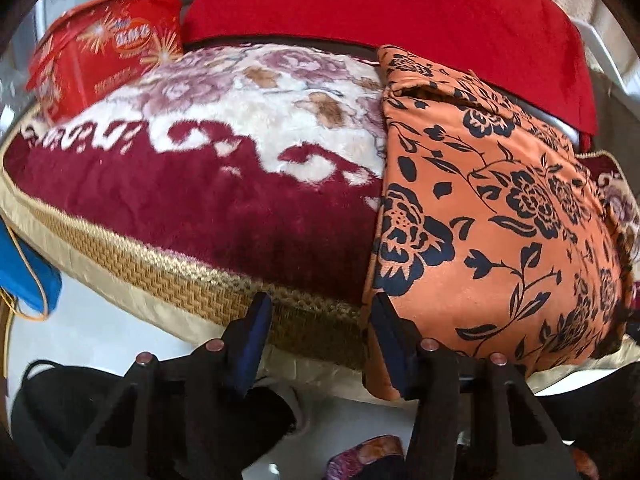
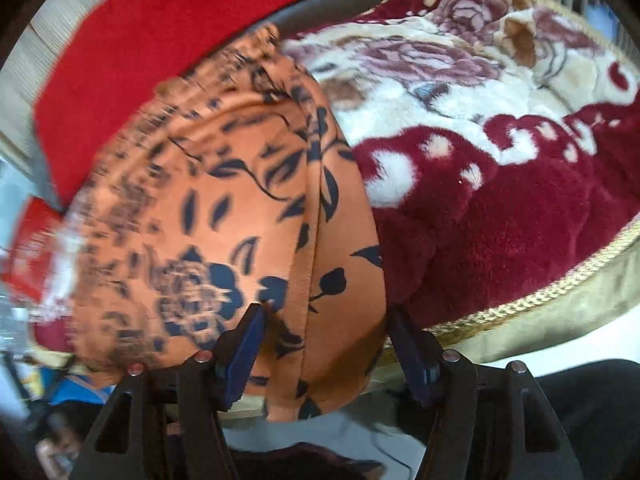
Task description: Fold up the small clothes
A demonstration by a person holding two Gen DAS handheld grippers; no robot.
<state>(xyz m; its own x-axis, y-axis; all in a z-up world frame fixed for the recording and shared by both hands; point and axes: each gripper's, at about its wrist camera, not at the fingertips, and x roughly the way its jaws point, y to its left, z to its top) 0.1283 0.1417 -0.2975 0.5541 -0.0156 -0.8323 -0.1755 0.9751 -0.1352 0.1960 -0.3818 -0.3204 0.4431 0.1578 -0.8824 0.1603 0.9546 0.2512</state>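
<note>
Plush maroon-and-cream floral blanket [image 1: 224, 184] with gold woven trim, spread over furniture; red cloth [image 1: 400, 12] behind; red printed box [image 1: 108, 48] at back; pale glossy floor [image 1: 112, 332] below.

My right hand-held gripper [image 2: 324, 344] sits at the bottom of the frame, jaws apart, astride the hanging edge of an orange garment with black flowers [image 2: 224, 208]. It lies on a maroon and cream plush blanket [image 2: 500, 200]. A red cloth [image 2: 160, 40] fills the upper left.
</note>
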